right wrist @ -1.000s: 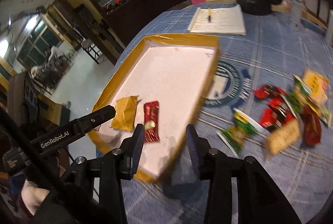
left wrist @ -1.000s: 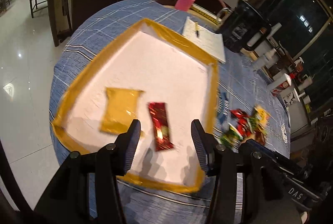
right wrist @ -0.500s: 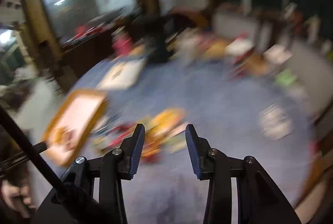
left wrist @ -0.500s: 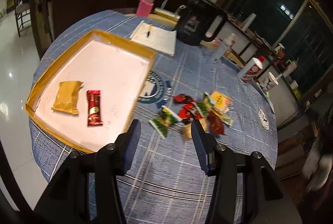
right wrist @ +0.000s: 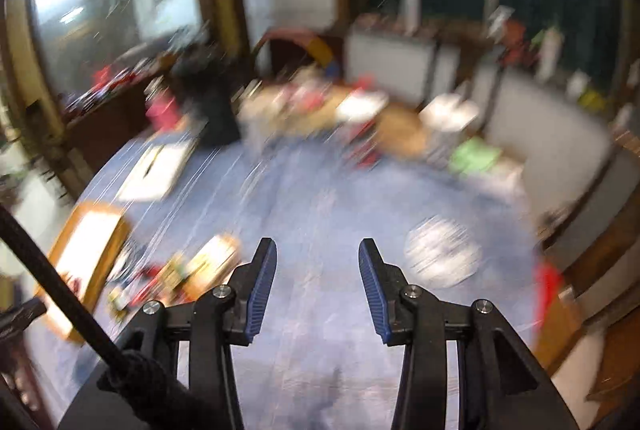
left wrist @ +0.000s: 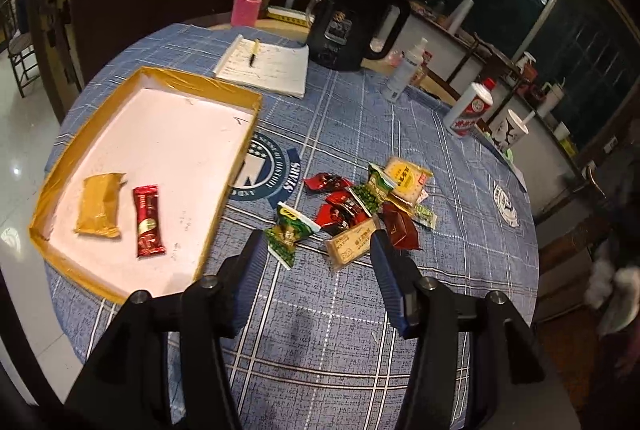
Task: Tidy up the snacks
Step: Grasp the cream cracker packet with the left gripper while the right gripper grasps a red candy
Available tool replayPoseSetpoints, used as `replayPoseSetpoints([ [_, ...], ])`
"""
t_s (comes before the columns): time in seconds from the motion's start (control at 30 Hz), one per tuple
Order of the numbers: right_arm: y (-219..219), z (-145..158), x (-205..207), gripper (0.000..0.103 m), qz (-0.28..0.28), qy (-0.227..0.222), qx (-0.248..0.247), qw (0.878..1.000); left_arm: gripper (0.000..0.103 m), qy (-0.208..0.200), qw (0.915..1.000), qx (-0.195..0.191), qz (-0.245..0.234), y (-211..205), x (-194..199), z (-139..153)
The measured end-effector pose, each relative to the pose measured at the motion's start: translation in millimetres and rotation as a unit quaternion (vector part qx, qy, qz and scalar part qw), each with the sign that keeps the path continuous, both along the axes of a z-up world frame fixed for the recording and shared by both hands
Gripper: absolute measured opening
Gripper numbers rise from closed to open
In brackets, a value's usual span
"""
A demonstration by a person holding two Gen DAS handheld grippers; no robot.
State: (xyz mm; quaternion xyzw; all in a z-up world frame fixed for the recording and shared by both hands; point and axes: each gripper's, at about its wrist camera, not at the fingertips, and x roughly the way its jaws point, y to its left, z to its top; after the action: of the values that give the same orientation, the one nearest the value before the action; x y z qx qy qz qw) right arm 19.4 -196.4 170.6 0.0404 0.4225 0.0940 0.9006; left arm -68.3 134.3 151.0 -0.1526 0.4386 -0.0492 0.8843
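Both tongs are spreading wider with nothing between their jaws: the left gripper hangs over the near side of the snack pile, and the right gripper hangs over bare blue cloth in a badly smeared view. Under them is a round table covered in blue checked cloth. On its left side sits a shallow tray, white inside with a yellow-brown taped rim. At the far edge stand a black kettle and a pink bottle, with a notepad in front of them and a pen lying on it. Two snacks lie side by side in the tray's near left corner, apart from each other: a tan packet and a red stick. The snack pile lies on the cloth to the right of the tray, well clear of it, a loose heap of green, red and yellow wrappers, some overlapping. From the right wrist the pile shows only as a blur left of the fingers.
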Motion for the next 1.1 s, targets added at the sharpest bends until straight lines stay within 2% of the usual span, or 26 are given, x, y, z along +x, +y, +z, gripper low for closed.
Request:
replayPoseSetpoints([
  [0.1, 50.7, -57.6, 14.8, 0.043, 0.051, 0.097, 0.061, 0.992, 0.055, 0.019, 0.9996, 0.006, -0.02, -5.1, 9.6, -13.8],
  [0.17, 78.2, -81.8, 25.3, 0.043, 0.064, 0.131, 0.076, 0.986, 0.055, 0.032, 0.9988, 0.005, -0.037, -8.5, 15.2, -25.7],
  [0.37, 118.6, -116.6, 62.2, 0.043, 0.07, 0.169, 0.049, 0.982, 0.055, 0.055, 0.9921, 0.031, -0.108, -28.0, 29.6, -51.6],
  [0.6, 134.9, -148.3, 83.7, 0.042, 0.059, 0.193, 0.014, 0.979, 0.055, 0.067, 0.9814, 0.035, -0.176, -50.8, 55.0, -67.9],
  [0.63, 134.3, -152.2, 84.3, 0.034, 0.058, 0.198, 0.018, 0.978, 0.055, 0.068, 0.9799, 0.037, -0.184, -54.1, 59.7, -70.0],
  [0.8, 129.4, -155.6, 80.2, 0.027, 0.046, 0.199, 0.028, 0.979, 0.055, 0.076, 0.9694, 0.046, -0.229, -77.1, 81.2, -83.7],
  [0.97, 108.6, -150.1, 62.6, 0.027, 0.026, 0.195, 0.05, 0.979, 0.055, 0.08, 0.9532, 0.087, -0.278, -103.9, 95.3, -102.8],
  [1.1, 101.6, -144.7, 48.7, 0.027, 0.02, 0.19, 0.062, 0.98, 0.055, 0.085, 0.9445, 0.119, -0.294, -115.8, 99.4, -116.6],
])
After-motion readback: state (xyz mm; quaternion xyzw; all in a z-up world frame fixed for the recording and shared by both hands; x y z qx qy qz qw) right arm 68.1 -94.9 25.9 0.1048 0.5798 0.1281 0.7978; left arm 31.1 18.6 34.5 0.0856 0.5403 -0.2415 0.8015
